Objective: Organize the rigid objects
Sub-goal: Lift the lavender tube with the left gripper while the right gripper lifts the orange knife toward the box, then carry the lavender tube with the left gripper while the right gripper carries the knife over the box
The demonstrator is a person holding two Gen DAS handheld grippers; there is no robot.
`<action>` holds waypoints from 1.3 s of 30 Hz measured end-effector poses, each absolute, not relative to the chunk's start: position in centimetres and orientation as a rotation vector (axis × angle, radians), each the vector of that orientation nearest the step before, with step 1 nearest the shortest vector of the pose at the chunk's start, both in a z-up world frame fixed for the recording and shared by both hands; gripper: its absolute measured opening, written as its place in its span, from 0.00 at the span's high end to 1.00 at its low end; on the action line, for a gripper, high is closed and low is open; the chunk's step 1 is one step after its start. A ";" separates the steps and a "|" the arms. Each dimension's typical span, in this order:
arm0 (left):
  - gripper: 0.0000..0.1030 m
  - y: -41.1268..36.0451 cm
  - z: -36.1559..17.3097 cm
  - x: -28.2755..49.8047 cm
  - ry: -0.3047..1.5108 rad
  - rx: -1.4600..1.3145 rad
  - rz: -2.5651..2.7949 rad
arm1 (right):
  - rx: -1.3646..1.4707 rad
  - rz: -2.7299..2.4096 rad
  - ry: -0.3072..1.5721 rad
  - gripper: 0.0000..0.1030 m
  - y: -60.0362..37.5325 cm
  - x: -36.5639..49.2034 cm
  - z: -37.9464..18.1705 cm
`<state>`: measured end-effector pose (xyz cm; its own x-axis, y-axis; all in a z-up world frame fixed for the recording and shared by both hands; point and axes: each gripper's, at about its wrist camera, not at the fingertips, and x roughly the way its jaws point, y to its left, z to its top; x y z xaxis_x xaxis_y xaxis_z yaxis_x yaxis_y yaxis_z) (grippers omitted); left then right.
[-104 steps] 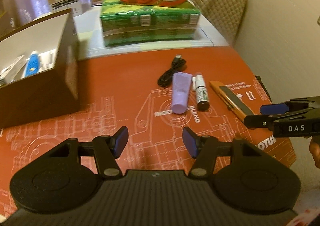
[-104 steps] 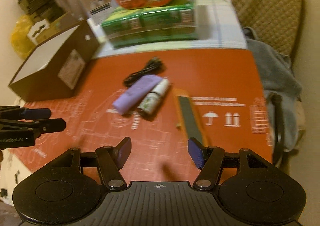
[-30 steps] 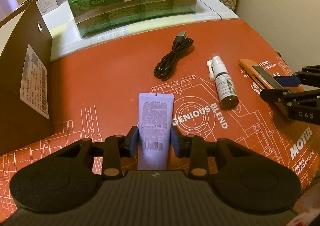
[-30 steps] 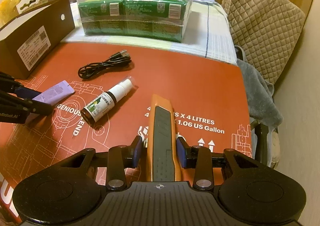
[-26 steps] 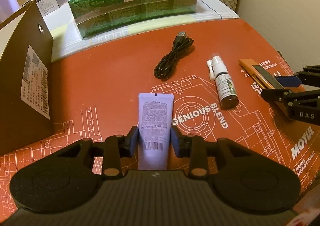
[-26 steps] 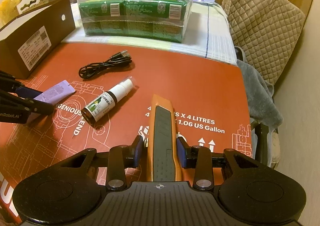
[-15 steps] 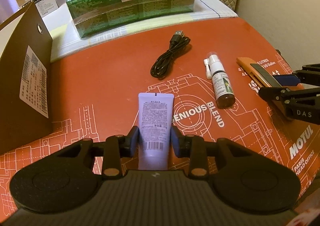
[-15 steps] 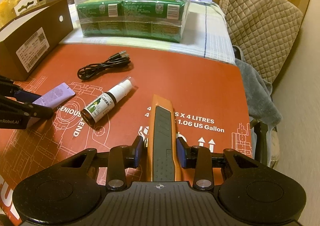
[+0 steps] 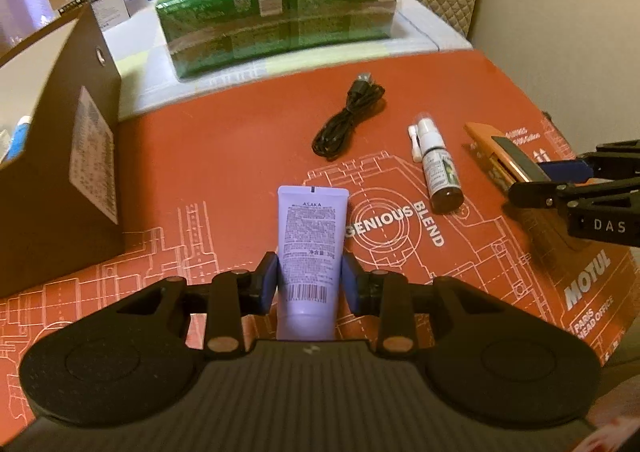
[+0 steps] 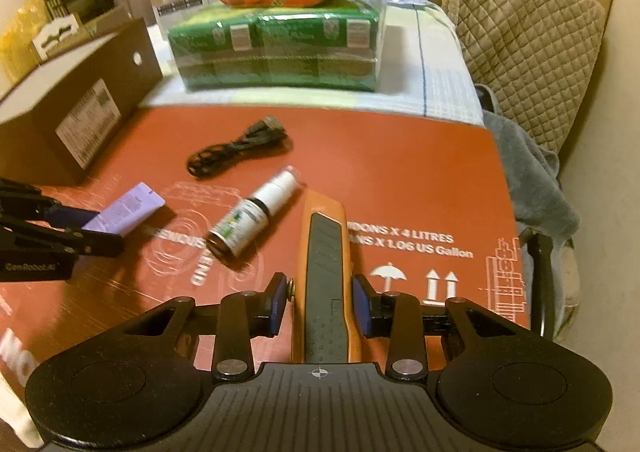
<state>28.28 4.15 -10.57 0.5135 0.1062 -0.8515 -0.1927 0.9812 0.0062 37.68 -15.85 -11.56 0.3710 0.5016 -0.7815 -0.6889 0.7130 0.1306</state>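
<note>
Jaws clamped both sides: left gripper (image 9: 309, 282) pinches lilac cream tube (image 9: 310, 248), right gripper (image 10: 320, 306) pinches orange utility knife (image 10: 323, 284) – each thing lengthwise between pads. Left view alone shows inside brown box (image 9: 60, 156); right view shows grey cloth (image 10: 532, 176). Spray bottle (image 10: 250, 218), black cable (image 10: 236, 152) on red mat (image 10: 400, 156). Grips unchanged since a second ago.

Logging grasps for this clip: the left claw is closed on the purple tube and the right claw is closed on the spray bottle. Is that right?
Not quite. The left claw does grip the purple tube, but the right claw grips the orange utility knife. The spray bottle lies loose on the red mat, as the right wrist view shows.
</note>
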 end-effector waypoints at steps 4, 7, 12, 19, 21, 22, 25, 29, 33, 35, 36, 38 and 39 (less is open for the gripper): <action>0.72 4.6 -9.1 27.3 0.982 -0.105 0.182 | -0.197 0.801 0.909 0.69 -15.2 37.1 -10.2; 0.72 5.1 -7.9 26.4 0.951 -0.118 0.186 | -0.181 0.821 0.903 0.69 -14.4 36.5 -9.3; 0.72 6.2 -5.6 24.8 0.900 -0.135 0.199 | -0.167 0.859 0.887 0.69 -12.9 35.5 -7.5; 0.72 8.7 -2.4 21.8 0.825 -0.161 0.249 | -0.136 0.920 0.861 0.69 -10.0 34.2 -5.1; 0.72 9.5 -1.4 20.8 0.805 -0.166 0.267 | -0.130 0.942 0.851 0.69 -9.0 33.7 -4.5; 0.72 9.9 -1.1 20.3 0.796 -0.168 0.276 | -0.127 0.954 0.846 0.69 -8.5 33.5 -4.2; 0.72 11.5 0.0 19.0 0.772 -0.177 0.312 | -0.115 0.986 0.836 0.69 -6.8 32.9 -3.3; 0.72 13.8 1.1 17.2 0.745 -0.191 0.360 | -0.107 1.038 0.824 0.69 -4.1 31.9 -2.3; 0.72 16.7 2.0 15.7 0.721 -0.193 0.415 | -0.100 1.087 0.812 0.69 -1.2 30.8 -1.3; 0.72 18.1 2.4 15.1 0.715 -0.191 0.441 | -0.098 1.112 0.805 0.69 0.3 30.3 -0.9; 0.72 18.8 2.6 14.7 0.712 -0.189 0.456 | -0.099 1.124 0.802 0.69 1.1 30.0 -0.7; 0.72 20.4 2.9 14.2 0.706 -0.186 0.479 | -0.099 1.140 0.795 0.69 2.8 29.7 -0.3; 0.72 21.2 3.0 13.9 0.701 -0.186 0.489 | -0.098 1.145 0.791 0.69 3.6 29.6 -0.1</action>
